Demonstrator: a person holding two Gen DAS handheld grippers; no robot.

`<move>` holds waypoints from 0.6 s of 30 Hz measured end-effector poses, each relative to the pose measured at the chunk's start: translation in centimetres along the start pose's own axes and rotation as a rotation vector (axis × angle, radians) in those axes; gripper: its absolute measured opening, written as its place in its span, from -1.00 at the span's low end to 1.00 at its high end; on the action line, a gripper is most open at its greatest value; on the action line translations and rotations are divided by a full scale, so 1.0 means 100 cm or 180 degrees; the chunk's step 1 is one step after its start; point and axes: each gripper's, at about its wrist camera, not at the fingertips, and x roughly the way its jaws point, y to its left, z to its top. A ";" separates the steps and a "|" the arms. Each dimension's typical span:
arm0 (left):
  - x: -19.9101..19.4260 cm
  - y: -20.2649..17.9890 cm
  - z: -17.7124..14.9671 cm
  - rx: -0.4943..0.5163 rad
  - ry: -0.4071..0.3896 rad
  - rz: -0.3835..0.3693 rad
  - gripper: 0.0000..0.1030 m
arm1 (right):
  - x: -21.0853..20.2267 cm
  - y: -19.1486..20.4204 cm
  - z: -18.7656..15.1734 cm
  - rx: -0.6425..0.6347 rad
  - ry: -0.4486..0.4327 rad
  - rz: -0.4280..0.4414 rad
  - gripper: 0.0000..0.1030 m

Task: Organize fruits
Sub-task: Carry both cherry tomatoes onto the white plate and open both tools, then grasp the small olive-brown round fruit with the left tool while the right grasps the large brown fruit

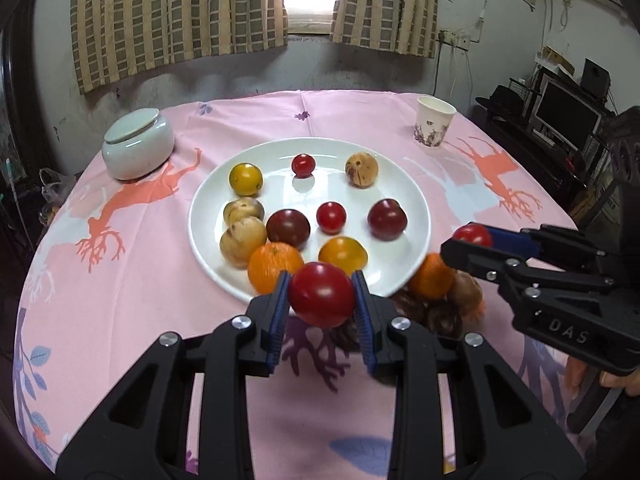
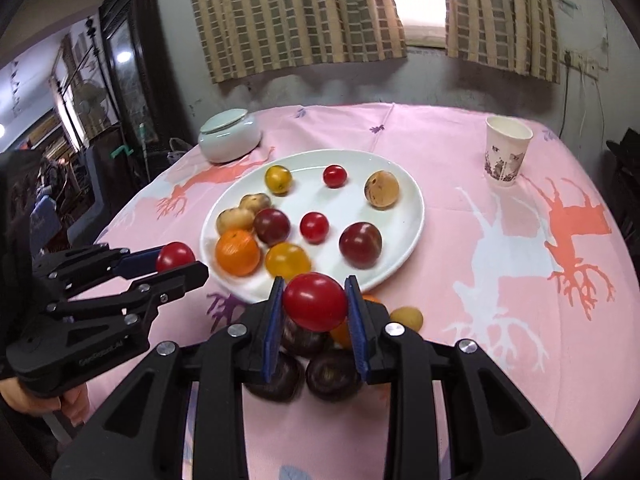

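Note:
A white plate (image 1: 416,204) (image 2: 412,216) in the middle of the table holds several fruits: red, yellow, dark purple, tan and one orange (image 1: 274,266). My left gripper (image 1: 322,294) is shut on a red tomato (image 1: 322,292) just above the plate's near rim; it also shows in the right wrist view (image 2: 176,258). My right gripper (image 2: 314,302) is shut on another red tomato (image 2: 316,300), held over a heap of loose fruits (image 2: 328,372) lying on the cloth by the plate's near right edge. It shows at the right of the left wrist view (image 1: 472,236).
A pale green lidded jar (image 1: 138,144) stands at the table's far left. A paper cup (image 1: 434,126) stands at the far right. A pink patterned cloth (image 1: 120,300) covers the round table. Shelves and a monitor stand beyond the right edge.

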 end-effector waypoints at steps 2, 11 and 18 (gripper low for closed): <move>0.012 0.005 0.007 -0.0063 0.0055 0.0021 -0.40 | 0.015 -0.005 0.009 0.0157 0.0096 0.0037 -0.41; 0.052 0.026 0.035 -0.0486 0.0057 0.0107 -0.05 | 0.055 -0.022 0.031 0.0869 0.0208 0.0210 -0.17; 0.027 0.035 0.031 -0.0530 -0.0207 0.0341 0.43 | 0.025 -0.041 0.024 0.1051 -0.0133 0.0213 0.42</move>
